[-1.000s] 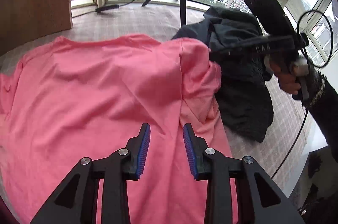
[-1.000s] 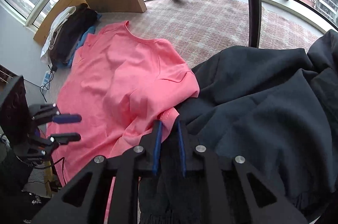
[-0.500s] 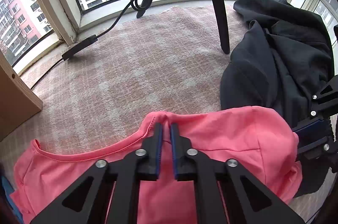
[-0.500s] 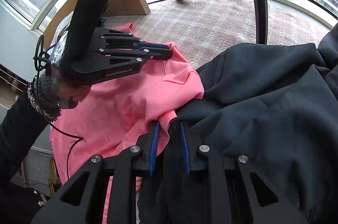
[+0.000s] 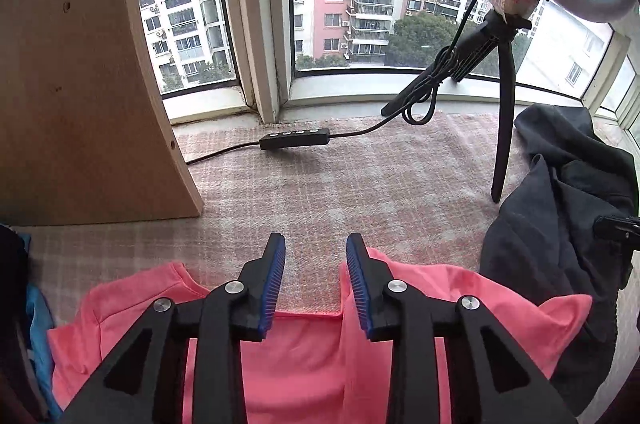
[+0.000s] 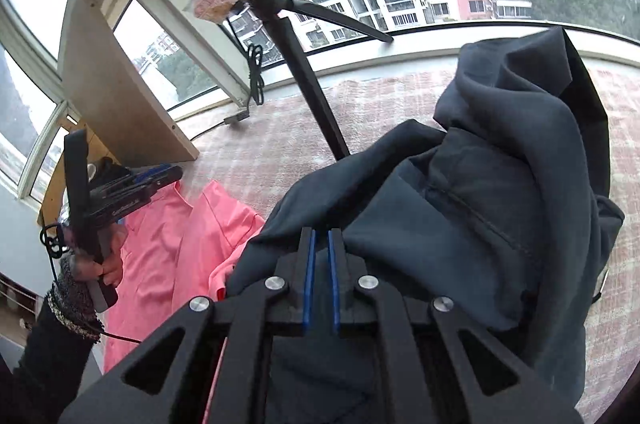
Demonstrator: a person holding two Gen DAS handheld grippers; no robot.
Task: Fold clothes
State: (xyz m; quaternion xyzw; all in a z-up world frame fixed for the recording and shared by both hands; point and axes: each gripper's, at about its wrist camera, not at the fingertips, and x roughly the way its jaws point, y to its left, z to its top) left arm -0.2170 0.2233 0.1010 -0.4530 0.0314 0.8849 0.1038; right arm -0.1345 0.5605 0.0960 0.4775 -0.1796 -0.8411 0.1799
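Note:
A pink T-shirt (image 5: 296, 356) lies flat on the checked mat, its neckline toward the window. My left gripper (image 5: 316, 248) is open and empty, just above the neckline. In the right wrist view the shirt (image 6: 168, 248) lies at lower left with the left gripper (image 6: 160, 178) over its collar end. My right gripper (image 6: 321, 236) has its jaws almost together over the edge of a dark grey garment (image 6: 500, 192); whether cloth is pinched between them is hidden.
A black tripod (image 5: 502, 128) with a ring light stands on the mat (image 5: 340, 184) by the window. A cable with an inline control (image 5: 294, 138) lies near the sill. A wooden panel (image 5: 80, 84) stands at left. The dark garment (image 5: 560, 208) is piled at right.
My left gripper has let go of the shirt's neckline and opened, and now faces the window. My right gripper has lifted and moved over the dark garment.

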